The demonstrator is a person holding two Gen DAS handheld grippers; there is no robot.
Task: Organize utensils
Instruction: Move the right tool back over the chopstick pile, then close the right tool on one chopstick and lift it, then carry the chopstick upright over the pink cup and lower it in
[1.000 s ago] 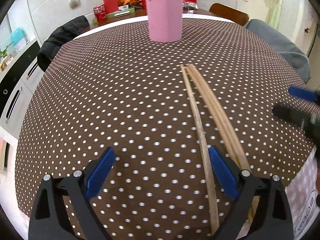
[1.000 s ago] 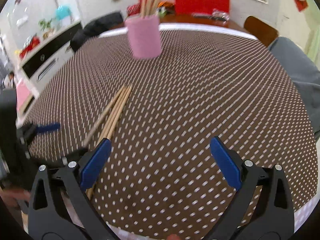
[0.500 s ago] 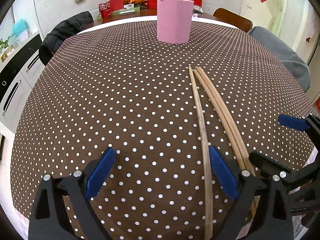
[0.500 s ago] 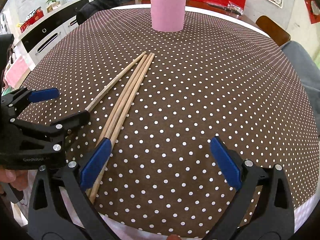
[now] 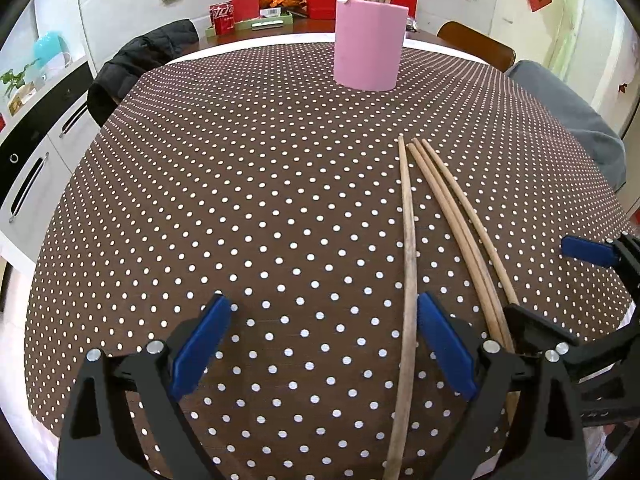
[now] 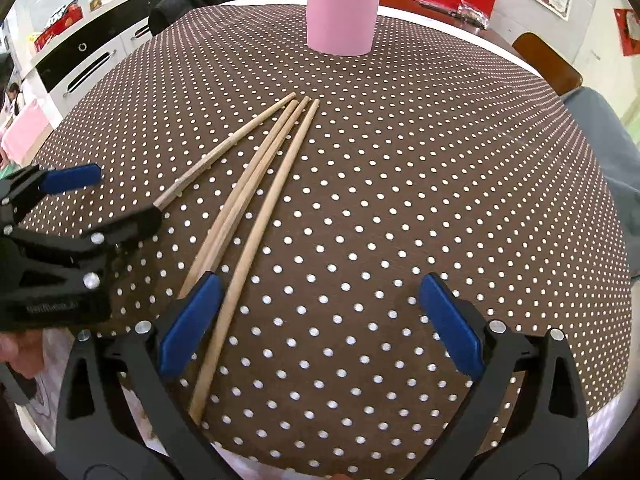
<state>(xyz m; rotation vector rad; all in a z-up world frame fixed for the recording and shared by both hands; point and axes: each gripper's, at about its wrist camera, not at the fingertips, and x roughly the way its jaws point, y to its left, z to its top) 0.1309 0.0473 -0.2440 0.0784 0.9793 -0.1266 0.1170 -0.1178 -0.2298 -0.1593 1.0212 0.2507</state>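
Note:
Several loose wooden chopsticks (image 6: 256, 184) lie side by side on the brown polka-dot tablecloth (image 6: 400, 200), tips toward a pink cup (image 6: 342, 8) that holds more chopsticks. In the left wrist view the darker chopstick (image 5: 408, 248) runs between my left fingers, the paler ones (image 5: 460, 224) just outside the right finger. My left gripper (image 5: 324, 344) is open and empty, low over the near end. My right gripper (image 6: 320, 320) is open and empty; one pale chopstick passes inside its left finger. The pink cup (image 5: 370, 44) stands far back.
A chair with a dark jacket (image 5: 140, 64) stands at the far left, a wooden chair (image 5: 476, 44) and a grey cushion (image 5: 572, 116) at the right. White cabinets (image 5: 36, 152) line the left. The table edge is close below both grippers.
Both grippers have come lower and closer to the near ends of the chopsticks. The right gripper swung left toward them. The chopsticks have not moved.

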